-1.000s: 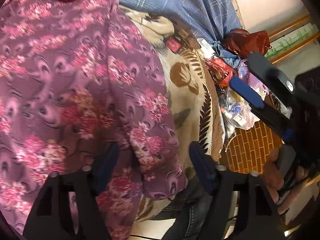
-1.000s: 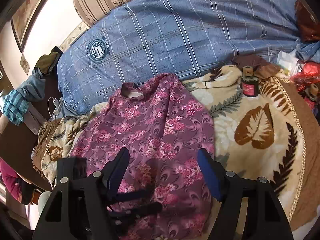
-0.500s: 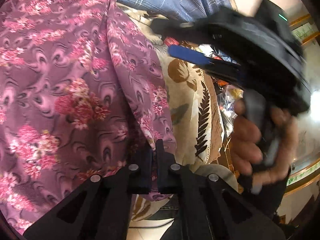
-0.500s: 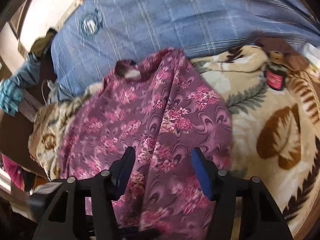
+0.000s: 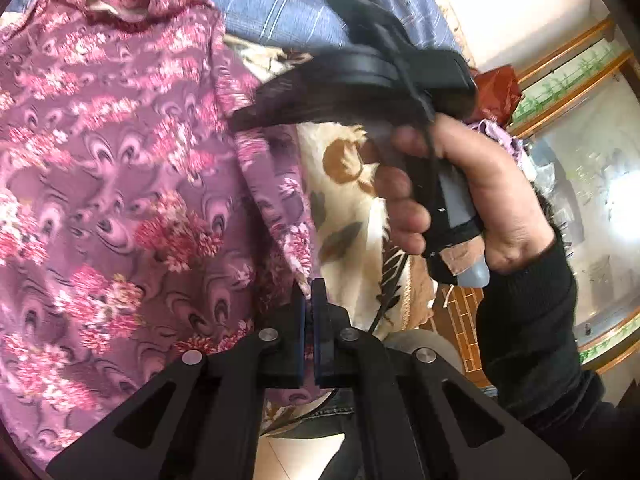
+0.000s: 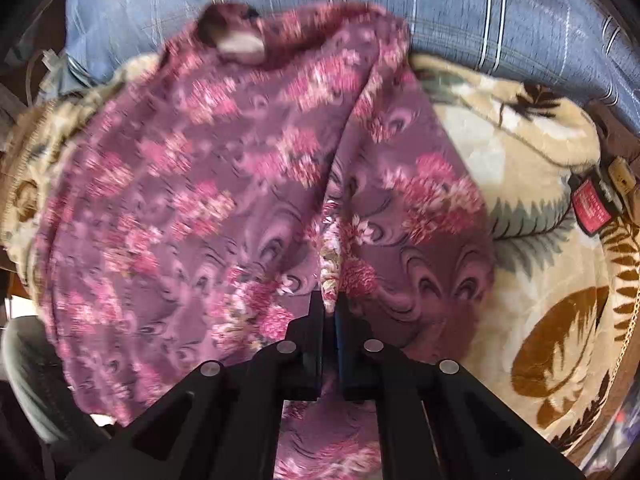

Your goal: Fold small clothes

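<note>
On a cream plush blanket w/ brown leaf print (image 6: 532,264), in front of a blue plaid quilt (image 6: 440,12), lies the small purple garment w/ pink flower print (image 6: 192,184), neck opening at the far end by the quilt.

Left gripper (image 5: 308,292): both jaws pressed together, pinching the garment's near right edge; cloth runs up from the pads in a taut fold.

Right gripper (image 6: 329,300): jaws have just been closing, now clamped on a raised ridge of the same garment, nr the middle of its right half; fabric bunches up between the pads.

In the left wrist view the person's right hand (image 5: 460,196), black sleeve at the wrist, grips the right tool's handle above the blanket, its tip blurred at the garment's edge.

A small dark bottle w/ red label (image 6: 592,206) sits on the blanket at right, well apart from the garment.
</note>
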The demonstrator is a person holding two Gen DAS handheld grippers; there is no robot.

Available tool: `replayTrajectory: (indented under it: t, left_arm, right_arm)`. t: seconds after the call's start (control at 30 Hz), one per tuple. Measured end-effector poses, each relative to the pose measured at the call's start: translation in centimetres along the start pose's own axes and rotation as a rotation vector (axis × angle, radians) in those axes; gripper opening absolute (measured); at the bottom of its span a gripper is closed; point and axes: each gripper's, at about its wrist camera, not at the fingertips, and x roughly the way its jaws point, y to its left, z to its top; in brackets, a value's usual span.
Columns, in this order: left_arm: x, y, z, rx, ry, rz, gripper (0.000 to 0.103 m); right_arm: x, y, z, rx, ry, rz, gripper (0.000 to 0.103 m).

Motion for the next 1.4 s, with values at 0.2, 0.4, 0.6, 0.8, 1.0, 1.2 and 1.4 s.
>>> replayTrajectory:
  t: [0.2, 0.4, 0.6, 0.8, 1.0, 1.2, 1.4]
  left_arm:
    - [-6.8, 0.8, 1.4, -0.002, -0.068, -0.058, 0.0]
    - [-9.9, 5.2, -0.4, -0.086, -0.086, -0.036, 0.0]
    - [-11.4, 11.9, -0.9, -0.209, -0.084, 0.016, 0.0]
    - [-10.2, 17.4, -2.3, -0.34, -0.043, 0.186, 0.006]
    - [-11.3, 13.1, -2.9, -0.175, -0.065, 0.22, 0.05]
    - [-10.2, 14.4, -4.9, -0.213, -0.031, 0.272, 0.009]
    - [-10.8, 14.8, -5.5, -0.197, -0.059, 0.334, 0.003]
  right_arm:
    - [-6.2, -0.2, 0.7, 0.044, -0.123, 0.179, 0.004]
    - [-5.5, 6.9, 3.1, -0.034, -0.131, 0.256, 0.005]
    - [0.2, 12.0, 5.7, -0.031, -0.061, 0.292, 0.005]
    - [4.4, 12.6, 5.1, -0.009, 0.003, 0.299, 0.022]
    - [-4.5, 9.0, -2.4, 0.088, -0.25, 0.373, 0.068]
    - [-1.3, 11.1, -11.0, 0.17, -0.2, 0.469, 0.043]
    - [2.9, 13.4, -12.6, 0.204, -0.161, 0.406, 0.01]
